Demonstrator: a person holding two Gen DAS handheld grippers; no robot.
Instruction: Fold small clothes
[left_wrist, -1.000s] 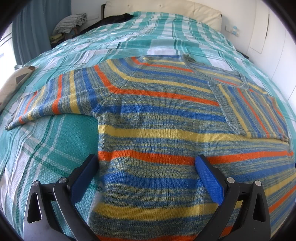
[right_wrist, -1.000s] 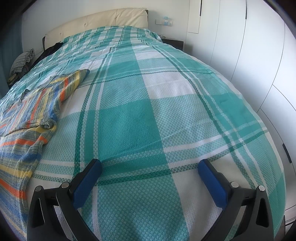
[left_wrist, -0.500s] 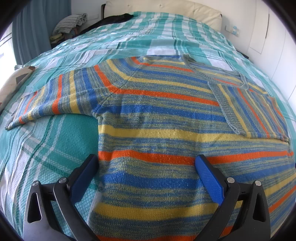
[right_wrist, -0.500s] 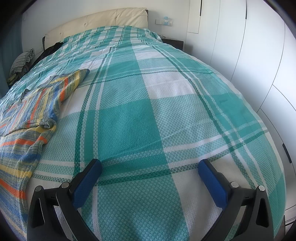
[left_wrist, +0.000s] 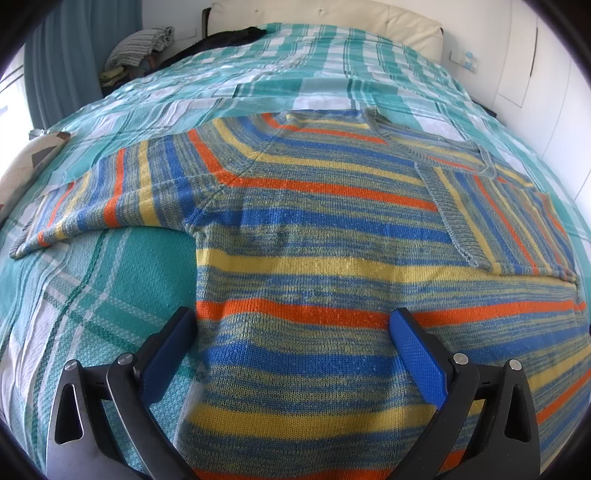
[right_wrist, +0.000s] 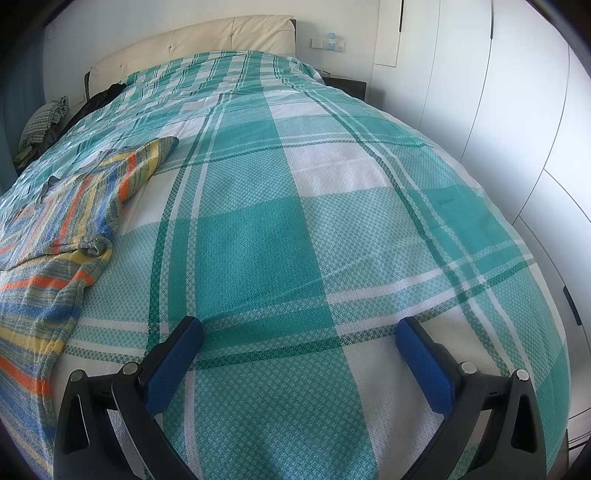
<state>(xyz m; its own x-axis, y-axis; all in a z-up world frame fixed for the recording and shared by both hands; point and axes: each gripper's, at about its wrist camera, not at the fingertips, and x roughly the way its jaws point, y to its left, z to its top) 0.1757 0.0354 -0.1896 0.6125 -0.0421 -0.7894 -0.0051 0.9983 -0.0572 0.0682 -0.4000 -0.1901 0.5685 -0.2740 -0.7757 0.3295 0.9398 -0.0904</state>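
Note:
A knitted sweater (left_wrist: 314, 236) with blue, yellow, orange and grey-green stripes lies flat on the bed. Its left sleeve (left_wrist: 96, 195) stretches out to the left, while the right sleeve (left_wrist: 495, 218) is folded inward over the body. My left gripper (left_wrist: 291, 332) hovers open above the sweater's lower body, blue pads wide apart, holding nothing. In the right wrist view the sweater (right_wrist: 62, 236) lies at the far left. My right gripper (right_wrist: 299, 339) stands open over bare bedspread, well to the right of the sweater.
A teal and white plaid bedspread (right_wrist: 280, 206) covers the whole bed. A cream headboard (right_wrist: 192, 44) stands at the far end. Dark clothes (left_wrist: 229, 37) and a folded grey knit (left_wrist: 140, 44) lie near the head. White wardrobe doors (right_wrist: 517, 110) line the right side.

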